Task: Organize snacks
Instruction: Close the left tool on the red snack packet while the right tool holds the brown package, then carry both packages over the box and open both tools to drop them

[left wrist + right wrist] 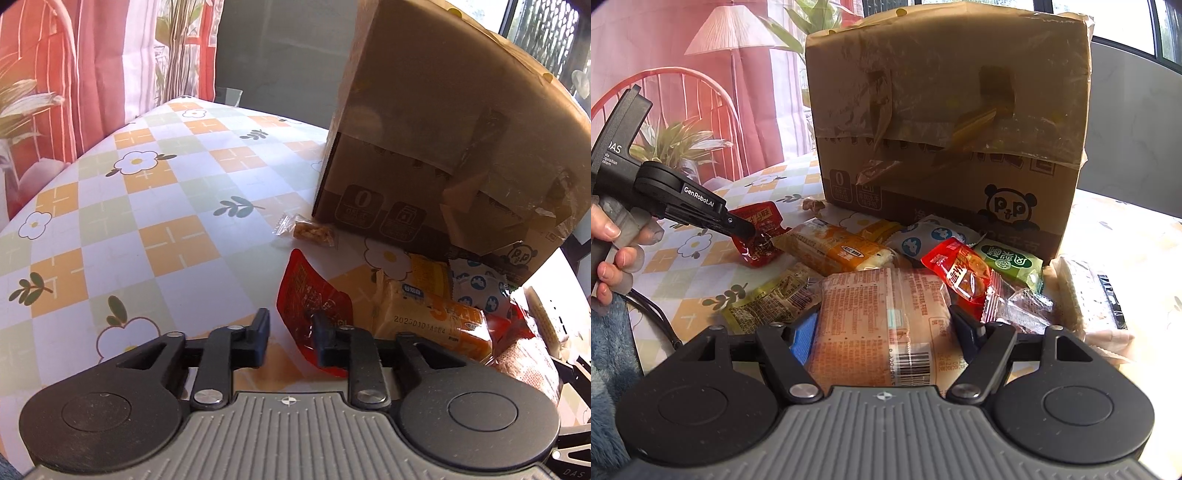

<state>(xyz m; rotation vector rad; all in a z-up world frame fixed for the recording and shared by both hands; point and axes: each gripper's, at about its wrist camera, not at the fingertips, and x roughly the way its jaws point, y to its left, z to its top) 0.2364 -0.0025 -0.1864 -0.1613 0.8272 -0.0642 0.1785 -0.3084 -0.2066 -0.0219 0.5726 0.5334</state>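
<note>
Reaching in from the far left of the right wrist view, a hand (613, 240) over a fluffy blue sleeve (605, 362) grips the handle of the left gripper (290, 321), which angles down over the checked, flowered tablecloth (166, 240). Its jaws stand partly spread. The red sachet (314, 295) lies flat on the cloth with its left edge poking into the gap and one finger (325, 336) lying over it, and the pads are not squeezing it.

Just beyond, a small clear-wrapped nut bar (310, 232) sits alone at the foot of the cardboard box (424, 129), which stands upright at the back of the table, taped and printed with a panda.

Moving along, the snack pile spreads in front of the box: a long orange bread packet (842, 251) touching the sachet, a gold-brown pouch (775, 299) nearer the camera, and a white packet with blue spots (923, 236) right by the box.

At centre, the right gripper (881, 328) is spread wide around a big pale packet with orange print (882, 317), barcode toward the camera, both pads against its sides.

Further right come a shiny red packet (960, 273), a clear-wrapped sweet (1023, 306), a green packet (1012, 262) and, at the far edge, a wafer pack (1086, 295).
</note>
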